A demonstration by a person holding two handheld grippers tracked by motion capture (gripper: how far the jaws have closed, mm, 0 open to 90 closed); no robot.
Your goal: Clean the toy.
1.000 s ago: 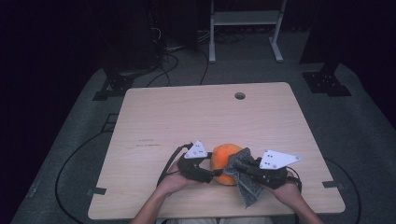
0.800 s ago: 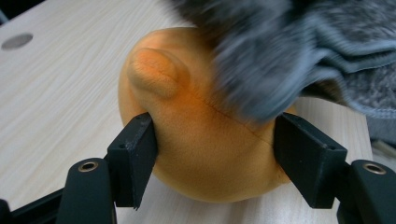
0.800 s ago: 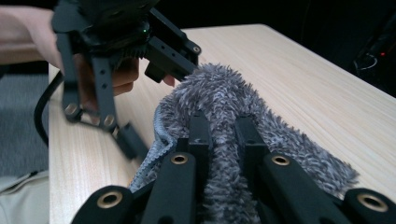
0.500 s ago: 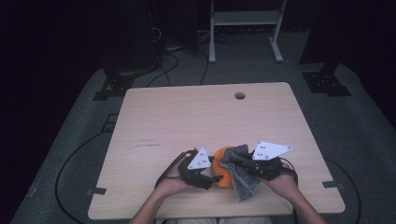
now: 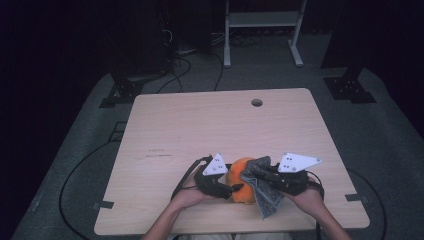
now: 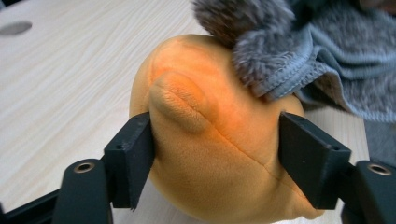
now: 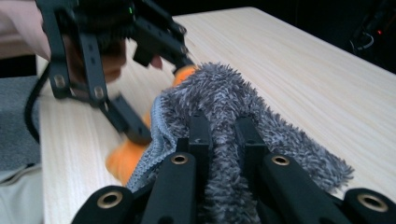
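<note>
On the wooden table, fluffy grey cloth touches rounded orange plush.

Both grippers black, two-jaw: left gripper, right gripper. Each carried a pale grey three-cornered plate on top with small dark dots on it. Jaws were flat rectangular black blocks on slotted arms, brass-ringed holes at the pivots. Black cable looped off the left unit. Small green light lit on the left unit's body. Forearms bare, no sleeves visible
</note>
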